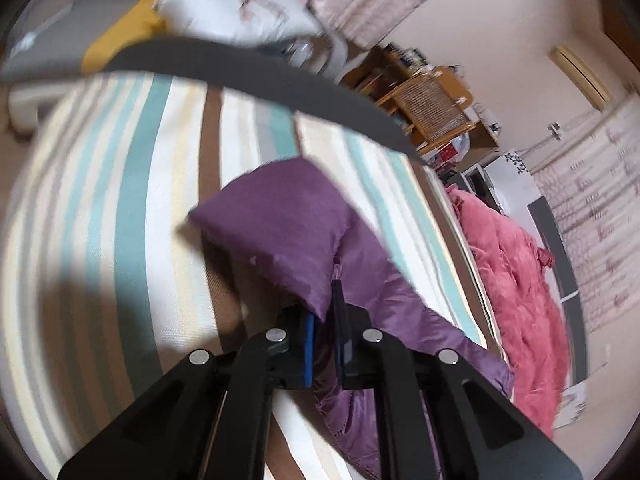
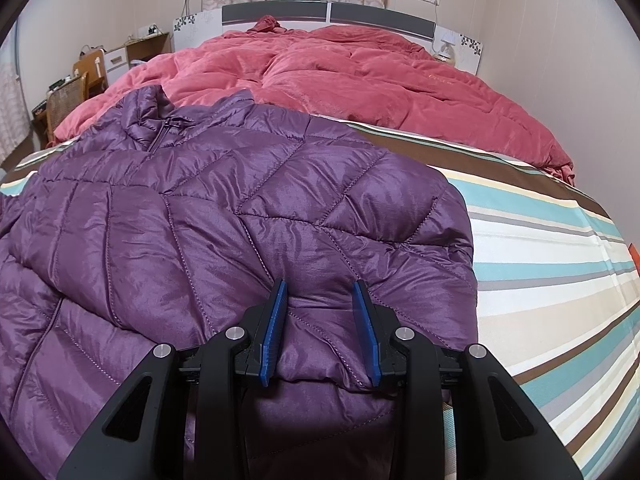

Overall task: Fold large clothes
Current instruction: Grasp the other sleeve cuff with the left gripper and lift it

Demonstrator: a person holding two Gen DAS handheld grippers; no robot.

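Two tongs in play. My left gripper (image 1: 325, 322) has its blue pads (image 1: 309, 350) pressed together on a fold of the purple puffer jacket (image 1: 280, 220); the pinched fabric bunches up ahead of the tips and trails back to the right of them, down across the striped bedsheet (image 1: 120, 200). Left view is motion-blurred, so finer detail is unclear.

My right gripper (image 2: 320, 320) is spread, pads (image 2: 276, 328) well apart, with the jacket's (image 2: 224, 216) lower edge bulging between them. Can't tell if either pad actually touches the fabric. Jacket lies mostly flat ahead and left of this gripper, quilted front up, collar and zipper (image 2: 160, 136) at the far end, left of centre.

Striped sheet (image 2: 552, 264) shows bare to the right of the right gripper. Beyond the jacket: rumpled red duvet (image 2: 360, 76), then the headboard (image 2: 328, 14). A wooden chair (image 2: 66, 96) stands far left, beside the bed.
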